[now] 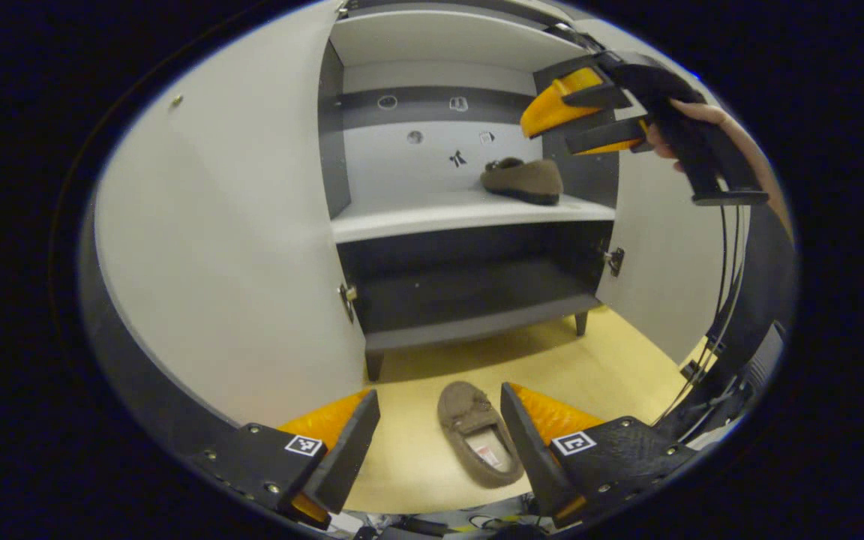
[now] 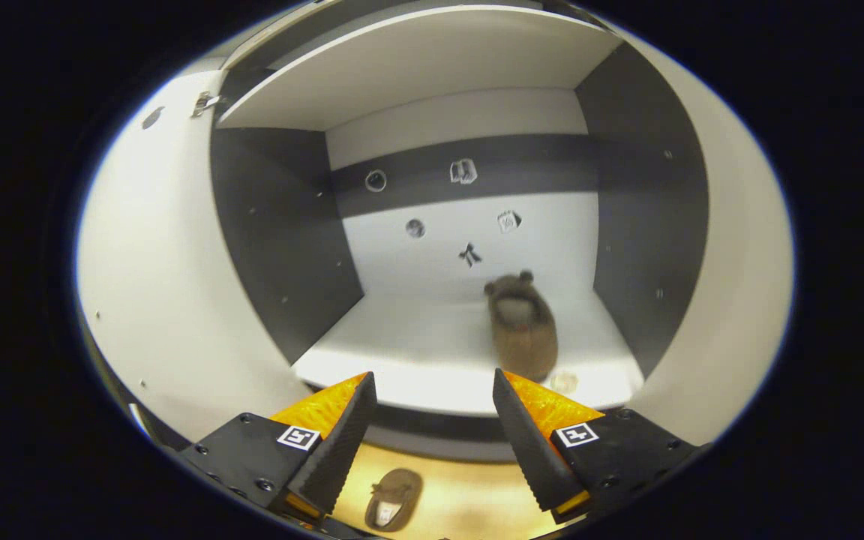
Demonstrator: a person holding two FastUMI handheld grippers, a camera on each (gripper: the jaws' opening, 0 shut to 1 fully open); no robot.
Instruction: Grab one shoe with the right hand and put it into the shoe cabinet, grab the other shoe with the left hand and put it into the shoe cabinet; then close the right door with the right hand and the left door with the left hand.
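Your right gripper (image 2: 432, 420) hangs open and empty before the shoe cabinet (image 2: 282, 240), whose smooth white shelf (image 2: 417, 352) carries one fuzzy brown slipper (image 2: 522, 330) at 1 o'clock. Your left gripper (image 1: 439, 435) gapes wide over the second slipper (image 1: 477, 435), lying on the pale wooden floor (image 1: 612, 367), untouched.
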